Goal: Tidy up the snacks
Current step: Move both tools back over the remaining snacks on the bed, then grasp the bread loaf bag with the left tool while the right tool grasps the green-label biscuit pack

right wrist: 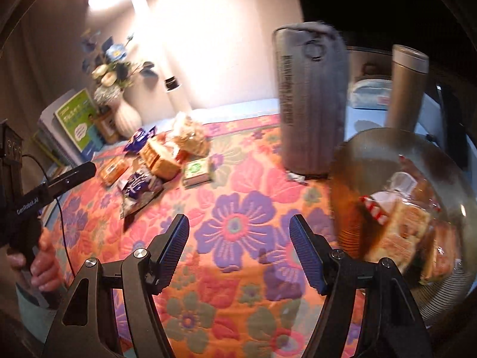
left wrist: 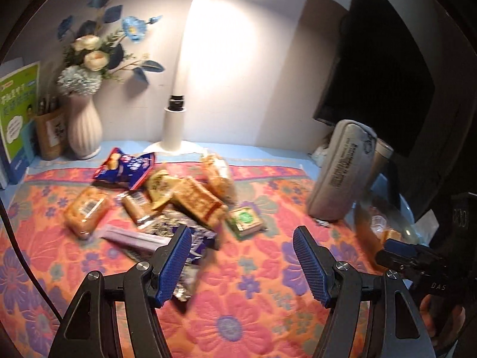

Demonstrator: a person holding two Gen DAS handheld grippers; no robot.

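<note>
A pile of wrapped snacks point(left wrist: 167, 203) lies on the floral tablecloth point(left wrist: 238, 313): orange packs, a blue bag point(left wrist: 125, 168), a purple bar and a small green box point(left wrist: 246, 219). My left gripper point(left wrist: 241, 265) is open and empty, just in front of the pile. My right gripper point(right wrist: 238, 253) is open and empty above the cloth, left of a clear glass bowl point(right wrist: 351, 155) that holds a few snack packs point(right wrist: 399, 226). The pile also shows in the right wrist view point(right wrist: 167, 155).
A grey pouch point(right wrist: 310, 104) stands upright behind the bowl, with a metal tumbler point(right wrist: 408, 89) to its right. A white vase of flowers point(left wrist: 85, 128), a lamp base point(left wrist: 174, 128), books point(left wrist: 18, 113) and a dark monitor point(left wrist: 378, 68) line the back.
</note>
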